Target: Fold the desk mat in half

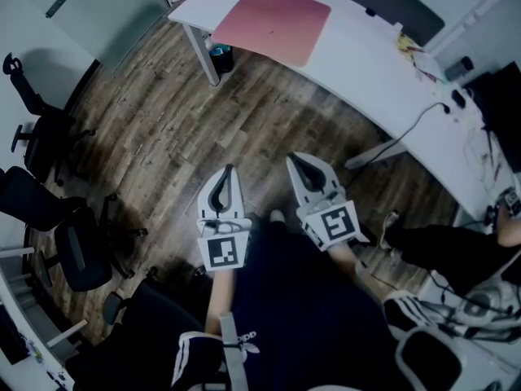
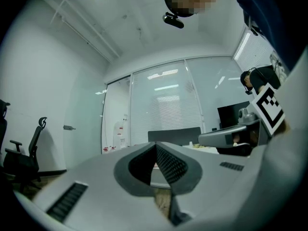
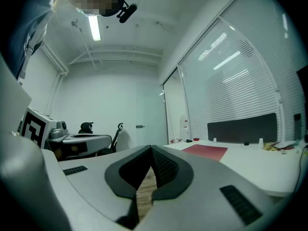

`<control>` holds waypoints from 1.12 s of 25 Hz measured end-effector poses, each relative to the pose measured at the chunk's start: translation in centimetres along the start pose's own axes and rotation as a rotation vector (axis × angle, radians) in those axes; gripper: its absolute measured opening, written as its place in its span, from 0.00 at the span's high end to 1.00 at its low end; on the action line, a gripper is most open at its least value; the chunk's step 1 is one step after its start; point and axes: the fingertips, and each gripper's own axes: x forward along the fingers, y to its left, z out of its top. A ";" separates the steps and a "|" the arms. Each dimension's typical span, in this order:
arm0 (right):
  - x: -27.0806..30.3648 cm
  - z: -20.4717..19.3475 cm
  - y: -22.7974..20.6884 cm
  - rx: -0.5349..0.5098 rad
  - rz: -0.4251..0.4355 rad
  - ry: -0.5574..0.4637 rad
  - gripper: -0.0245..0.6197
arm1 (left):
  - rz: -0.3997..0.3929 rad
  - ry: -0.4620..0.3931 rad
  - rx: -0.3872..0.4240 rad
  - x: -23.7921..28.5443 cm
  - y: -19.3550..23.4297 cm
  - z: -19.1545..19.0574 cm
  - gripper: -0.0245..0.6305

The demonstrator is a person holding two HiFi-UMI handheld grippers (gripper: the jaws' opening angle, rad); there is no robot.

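Left gripper and right gripper are seen pressed together, empty, at lower centre. Red desk mat is laid flat on white table, upper centre, well apart. Table should be approached, jaws opened, one edge's two corners pinched.

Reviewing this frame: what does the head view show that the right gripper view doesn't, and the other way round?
Only the head view: the whole right gripper seen from above, the desk leg, and a black cable running across the desk. Only the right gripper view: the ceiling light, the window blinds, and that gripper's jaws seen close up, closed together with nothing between them. Both: the red desk mat lying flat and unfolded on the white desk, touched by neither gripper, and the left gripper.
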 end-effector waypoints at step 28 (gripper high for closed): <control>17.9 2.5 -2.6 0.007 -0.028 -0.010 0.96 | -0.057 -0.057 -0.034 14.1 14.0 1.7 0.96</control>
